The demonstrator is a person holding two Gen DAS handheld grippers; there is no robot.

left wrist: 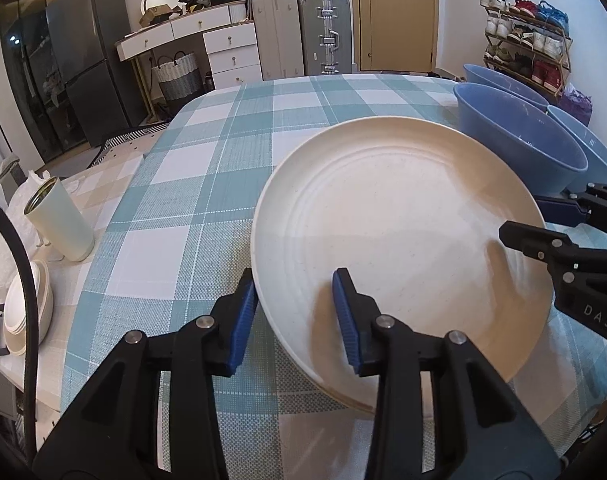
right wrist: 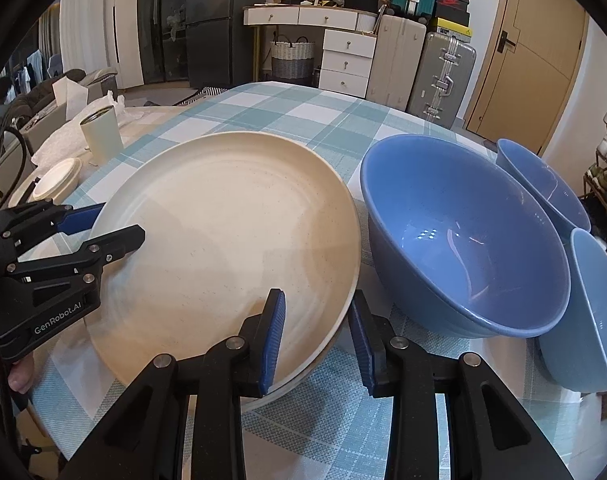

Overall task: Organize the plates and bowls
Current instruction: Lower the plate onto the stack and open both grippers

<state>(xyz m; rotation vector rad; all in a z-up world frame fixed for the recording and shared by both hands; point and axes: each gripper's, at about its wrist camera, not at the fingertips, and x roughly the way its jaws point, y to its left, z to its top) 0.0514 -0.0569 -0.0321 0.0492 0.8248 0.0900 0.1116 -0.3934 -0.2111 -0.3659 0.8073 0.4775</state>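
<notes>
Left wrist view: the cream plate [left wrist: 399, 236] lies on the checked tablecloth [left wrist: 207, 168], seemingly the top of a short stack, since a second rim peeks out beneath its near edge. The left gripper [left wrist: 295, 312] straddles that near-left rim, one blue pad outside the plate and one over its inner face, with a gap showing on both sides, so the jaws are released, not pinching. From the right wrist camera, the right gripper [right wrist: 317, 340] straddles the plate's near-right rim the same way, unclenched. Just right of the plate sits a large blue bowl [right wrist: 463, 240], with two more blue bowls beyond it.

The plate looks stiff, glazed and slick (probably ceramic, so breakable and fairly heavy). The raised rim is the only real purchase; two opposed pinches there should keep it level, and a loose hold would likely let it slide.
</notes>
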